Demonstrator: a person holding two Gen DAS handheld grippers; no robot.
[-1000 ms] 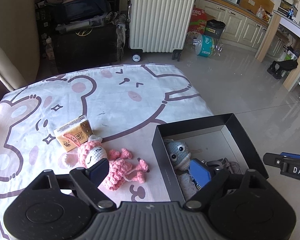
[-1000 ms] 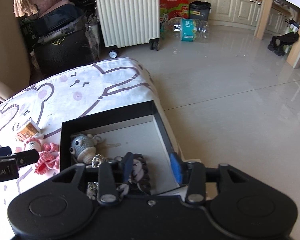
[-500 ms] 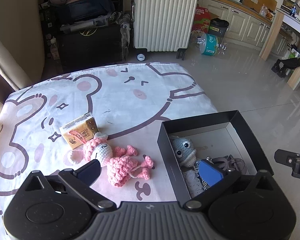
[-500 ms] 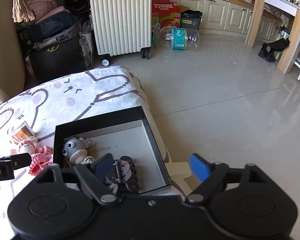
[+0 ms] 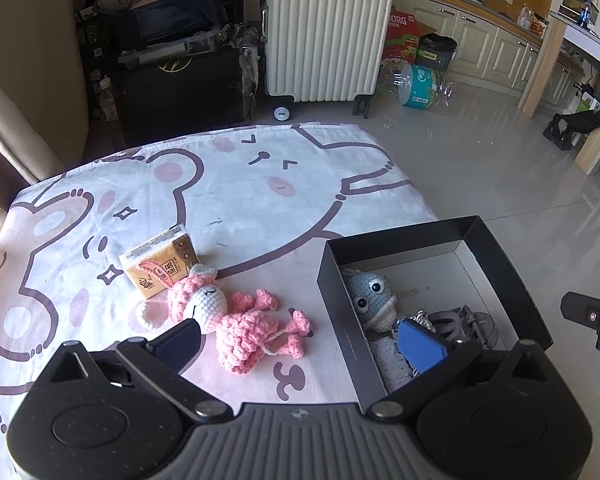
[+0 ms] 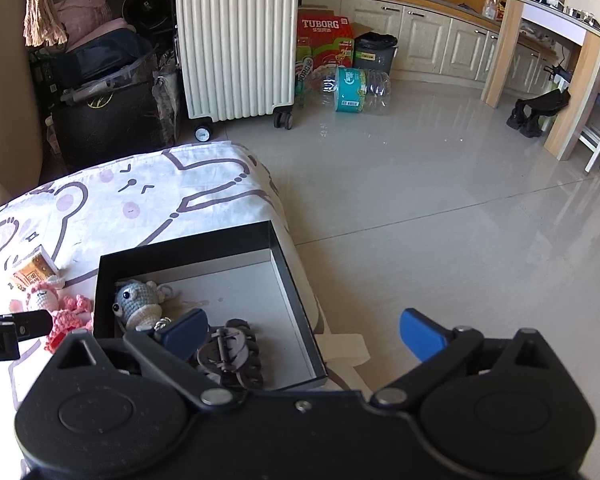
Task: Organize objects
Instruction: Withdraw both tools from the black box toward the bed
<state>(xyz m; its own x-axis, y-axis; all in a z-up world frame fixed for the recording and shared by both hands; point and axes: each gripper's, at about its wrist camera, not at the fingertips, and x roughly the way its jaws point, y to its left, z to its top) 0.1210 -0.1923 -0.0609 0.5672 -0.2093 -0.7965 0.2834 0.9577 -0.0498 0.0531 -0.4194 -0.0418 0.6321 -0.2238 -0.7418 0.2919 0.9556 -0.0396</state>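
Both grippers' fingers are spread wide, having just been opening, and pinch nothing. The left gripper hovers above the pink doll on the table. The right gripper hovers over the black box, where the hair clip and grey doll lie. Farther left sits a tissue pack.

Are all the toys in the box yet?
Not yet. The grey toy and hair clip already lie in the black box. Both grippers, left and right, are open and empty. The pink toy and tissue pack are still on the bed.
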